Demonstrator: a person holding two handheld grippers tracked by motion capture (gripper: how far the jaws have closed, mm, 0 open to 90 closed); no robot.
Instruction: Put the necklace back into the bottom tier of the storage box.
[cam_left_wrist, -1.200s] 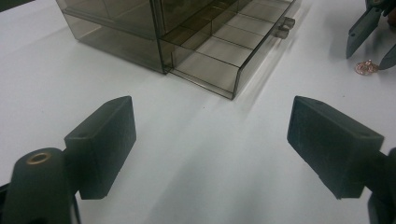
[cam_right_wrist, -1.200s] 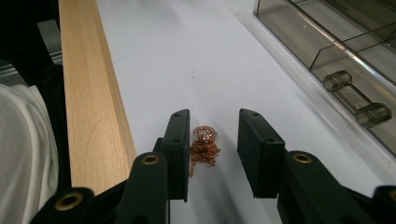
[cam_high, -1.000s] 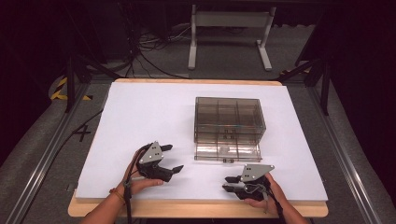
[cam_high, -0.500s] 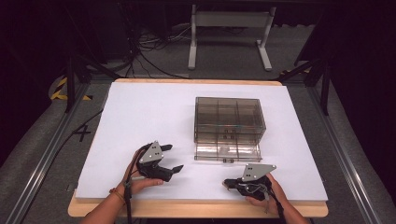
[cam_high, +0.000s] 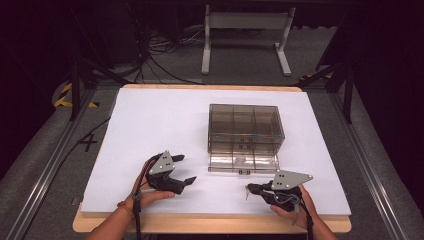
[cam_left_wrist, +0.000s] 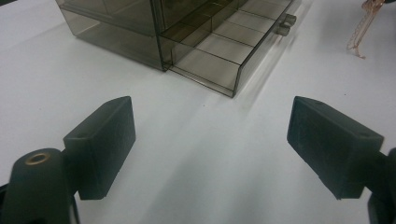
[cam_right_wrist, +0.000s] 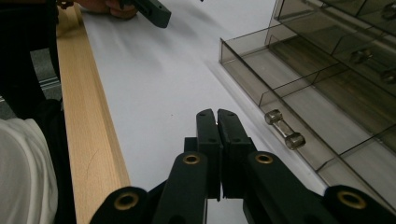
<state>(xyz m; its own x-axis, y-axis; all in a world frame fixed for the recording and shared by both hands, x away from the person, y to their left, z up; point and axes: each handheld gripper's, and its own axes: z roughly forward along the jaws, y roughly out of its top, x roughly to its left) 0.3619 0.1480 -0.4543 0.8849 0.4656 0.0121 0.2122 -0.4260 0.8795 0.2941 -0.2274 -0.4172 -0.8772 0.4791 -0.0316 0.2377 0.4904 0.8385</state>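
The right gripper (cam_high: 248, 189) had just pinched its jaws together on a thin pale strand (cam_high: 246, 195) — at the open drawer's (cam_high: 243, 163) six o'clock. The left gripper (cam_high: 186, 169), at eight o'clock, held its jaws wide apart, empty.

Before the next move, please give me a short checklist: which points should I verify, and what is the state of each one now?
1. Bottom drawer pulled out of the clear box: ok.
2. Drawer compartments facing the grippers look empty: ok.
3. Right gripper shut, thin orange piece hanging at its tips: ok.
4. Grip on that piece firm enough to carry it: cannot tell, the contact is too small to see.
5. Left gripper open, holding nothing, apart from the drawer: ok.
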